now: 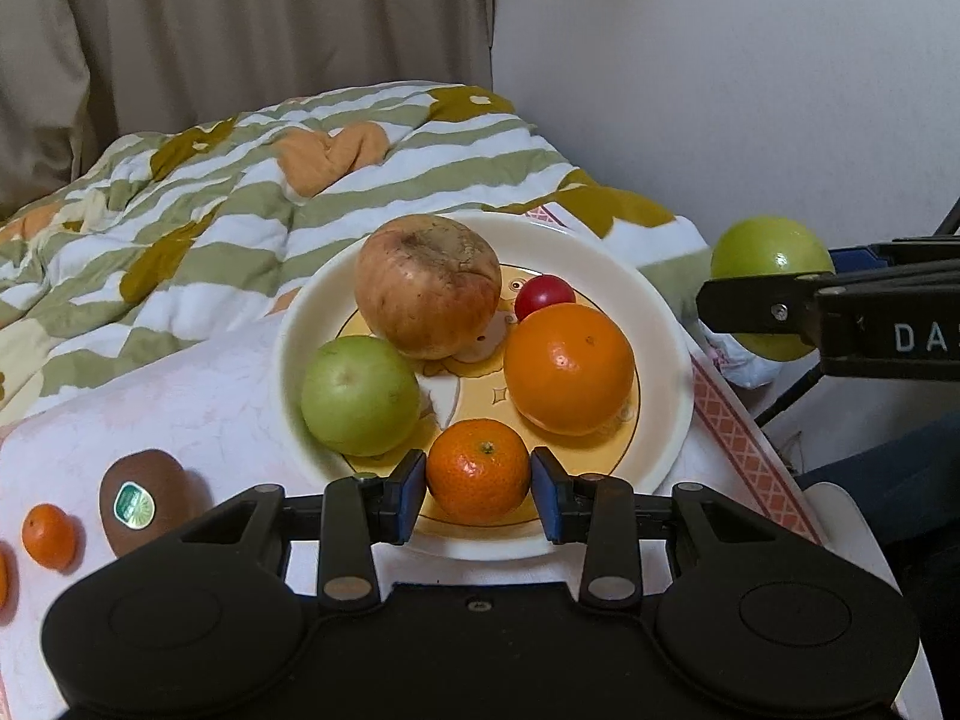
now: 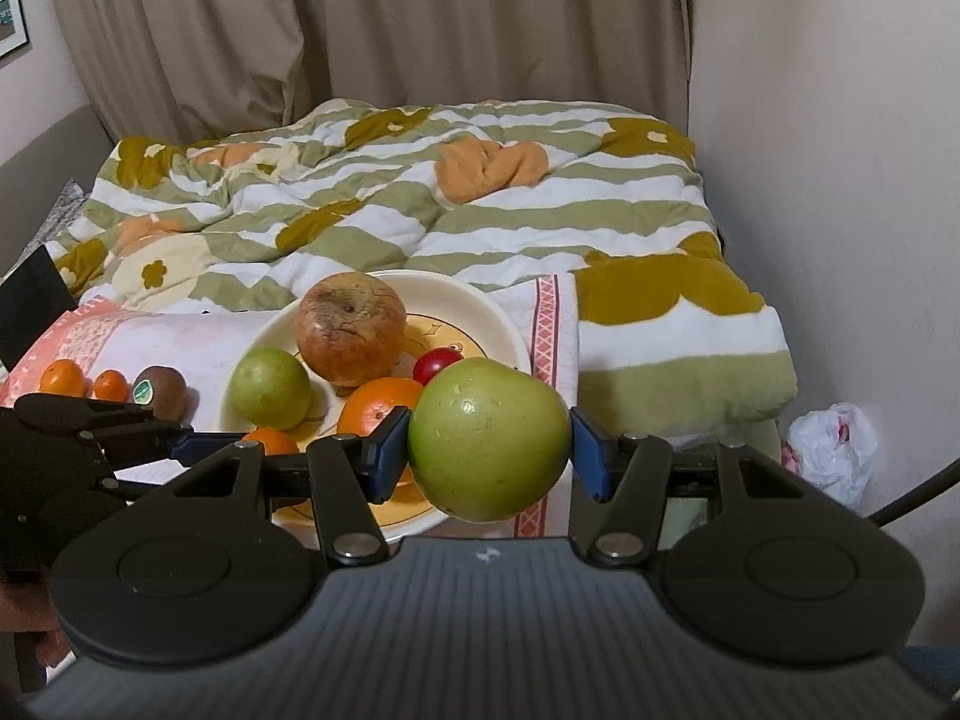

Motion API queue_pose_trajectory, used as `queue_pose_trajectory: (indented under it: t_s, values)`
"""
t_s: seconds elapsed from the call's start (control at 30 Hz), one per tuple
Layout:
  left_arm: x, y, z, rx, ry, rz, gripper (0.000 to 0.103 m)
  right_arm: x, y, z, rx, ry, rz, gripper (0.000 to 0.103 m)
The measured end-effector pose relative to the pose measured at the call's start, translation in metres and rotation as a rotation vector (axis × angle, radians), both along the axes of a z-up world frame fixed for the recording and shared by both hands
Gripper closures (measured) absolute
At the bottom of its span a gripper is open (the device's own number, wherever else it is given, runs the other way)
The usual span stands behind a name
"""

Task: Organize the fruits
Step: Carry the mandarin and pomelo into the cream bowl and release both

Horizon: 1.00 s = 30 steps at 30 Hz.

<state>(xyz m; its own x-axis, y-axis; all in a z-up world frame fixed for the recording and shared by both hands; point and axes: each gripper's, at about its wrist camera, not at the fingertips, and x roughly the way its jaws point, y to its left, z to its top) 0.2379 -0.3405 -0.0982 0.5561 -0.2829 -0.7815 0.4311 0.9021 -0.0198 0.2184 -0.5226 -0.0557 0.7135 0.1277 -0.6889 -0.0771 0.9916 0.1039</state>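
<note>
Fruits mostly sit on the plate [image 1: 666,372] already: your left gripper [image 1: 478,489] has its jaws around the mandarin [image 1: 478,471] at the plate's 6 o'clock, can't tell if it's gripped or let go; your right gripper [image 2: 489,450] is clamped on a green apple [image 2: 489,438] held off the plate's 3 o'clock edge. Lower it gently, the orange [image 1: 569,367] and cherry tomato [image 1: 543,294] crowd that side, and a kiwi [image 1: 143,501] waits at 9 o'clock

Crowded plate, open cloth at left

In the left wrist view the plate [image 1: 660,324] holds five fruits packed close; bare pink cloth [image 1: 180,396] lies open at centre left; a kiwi [image 1: 143,501] and small tangerine [image 1: 48,536] block the lower left; the right gripper [image 1: 774,306] bars the right edge.
</note>
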Motion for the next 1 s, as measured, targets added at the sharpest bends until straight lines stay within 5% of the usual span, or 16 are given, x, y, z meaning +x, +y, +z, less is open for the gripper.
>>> queue_pose_trajectory:
  t_s: [0.07, 0.1, 0.63, 1.0]
  values:
    - [-0.002, 0.001, 0.004, -0.008, -0.02, -0.001, 0.011, 0.002, 0.0, 0.0, -0.001, 0.003, -0.002, 0.032]
    - [-0.005, 0.003, 0.007, -0.013, -0.039, 0.0, 0.008, 0.003, 0.001, 0.001, -0.001, 0.003, -0.002, 0.032]
    - [-0.023, 0.06, 0.038, -0.083, -0.061, 0.131, 0.008, 0.035, 0.017, 0.003, -0.02, -0.015, 0.043, 0.032]
    - [-0.027, 0.084, 0.035, -0.103, -0.061, 0.205, 0.006, 0.07, 0.017, -0.03, -0.026, 0.015, 0.038, 0.032]
